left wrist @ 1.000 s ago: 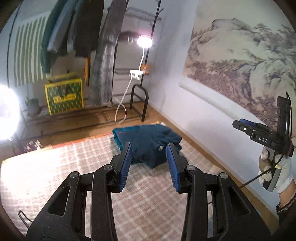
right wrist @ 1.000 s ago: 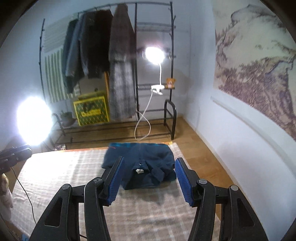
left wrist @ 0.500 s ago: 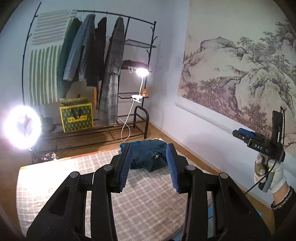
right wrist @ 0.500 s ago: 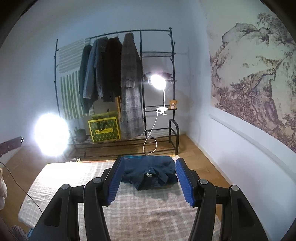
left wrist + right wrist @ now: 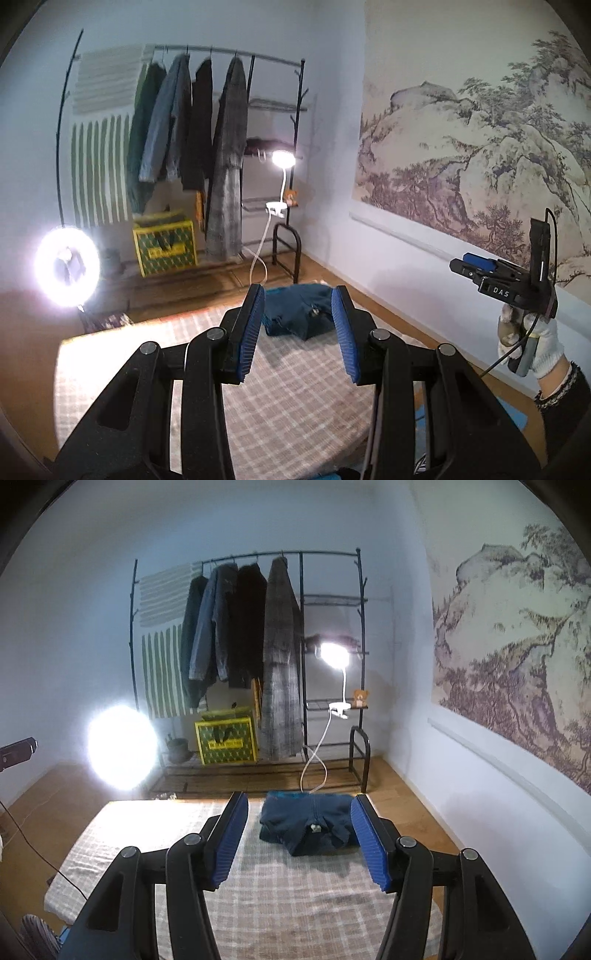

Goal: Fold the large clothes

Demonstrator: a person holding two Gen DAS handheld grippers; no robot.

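Pale blue walls close in a small room where a checked beige cloth (image 5: 303, 893) covers the work surface. Over it the left gripper (image 5: 301, 325) hangs with its blue ribbed pads apart and nothing between them. The right gripper (image 5: 301, 843) likewise stands open and empty, its jaws wider than the left's. In the left wrist view the right gripper (image 5: 476, 264) also appears from the side, held up by a white-gloved hand (image 5: 535, 343) near the right-hand wall.

Beyond both sets of fingers, at the far end of the cloth, lies the folded dark blue garment (image 5: 308, 825), a compact bundle with a small pale tag on its front edge, well apart from either gripper. Behind it, wooden floor runs to a black metal clothes rack (image 5: 301, 653) hung with several dark jackets and a long grey coat (image 5: 280, 664). A yellow-and-green patterned box (image 5: 226, 743) sits under the hanging clothes, a white clip-on lamp (image 5: 334, 657) glows on the rack's shelves, and a bright ring light (image 5: 67, 267) shines at the left. A large landscape mural (image 5: 476, 147) covers the right wall.
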